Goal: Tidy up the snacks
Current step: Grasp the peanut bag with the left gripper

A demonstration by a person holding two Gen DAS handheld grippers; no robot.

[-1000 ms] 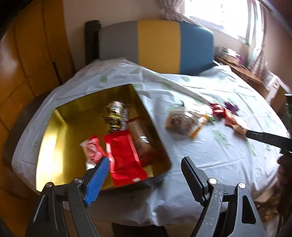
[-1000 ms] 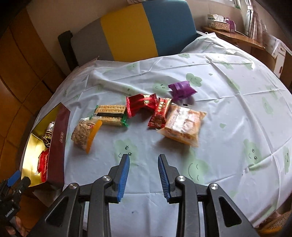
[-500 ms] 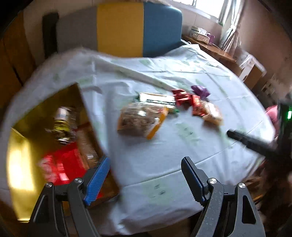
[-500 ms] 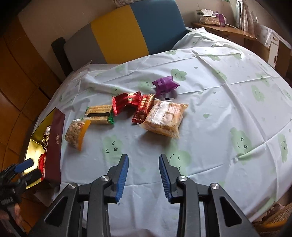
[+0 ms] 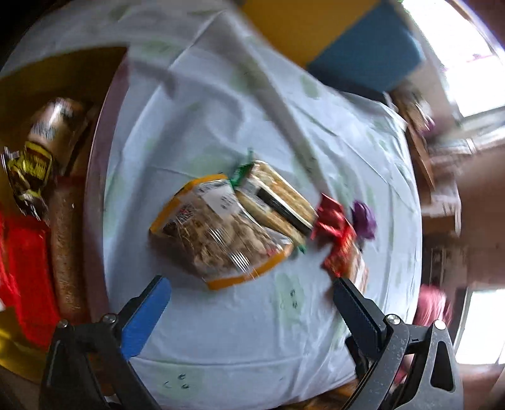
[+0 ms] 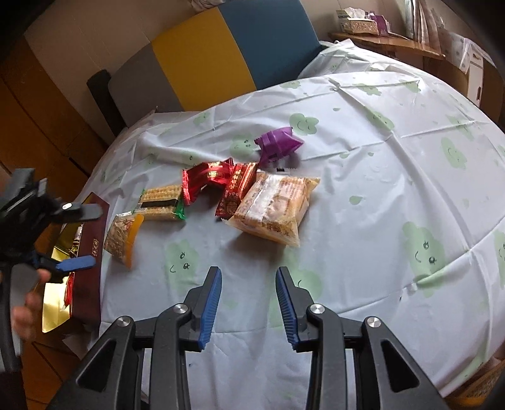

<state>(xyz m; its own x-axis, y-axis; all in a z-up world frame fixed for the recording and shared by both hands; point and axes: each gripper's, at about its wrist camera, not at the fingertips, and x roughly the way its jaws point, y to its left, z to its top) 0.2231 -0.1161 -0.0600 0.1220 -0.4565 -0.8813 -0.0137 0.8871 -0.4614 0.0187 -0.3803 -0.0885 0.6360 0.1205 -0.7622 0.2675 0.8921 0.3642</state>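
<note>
Several snacks lie on the tablecloth (image 6: 394, 157): an orange-edged nut bag (image 5: 217, 233) (image 6: 121, 235), a cracker pack (image 5: 277, 202) (image 6: 161, 203), red packets (image 6: 208, 179), a purple wrapper (image 6: 279, 143) and a large orange biscuit bag (image 6: 274, 211). My left gripper (image 5: 249, 285) (image 6: 83, 236) hangs just short of the nut bag. Its jaws are opening wide and nothing is between them. My right gripper (image 6: 248, 274) stands open and empty, near the biscuit bag. The gold-lined box (image 5: 98, 195) (image 6: 91, 249) at the left holds red packets (image 5: 25, 268) and a brown bar (image 5: 64, 252).
A chair (image 6: 205, 63) with a grey, yellow and blue back stands behind the round table. A wooden shelf with a tissue box (image 6: 359, 25) is at the back right. A person's hand (image 6: 25, 309) holds the left gripper beyond the table's left edge.
My left gripper swung from over the box to the nut bag, rolled, and its jaws widened. My right gripper crept a little toward the snacks.
</note>
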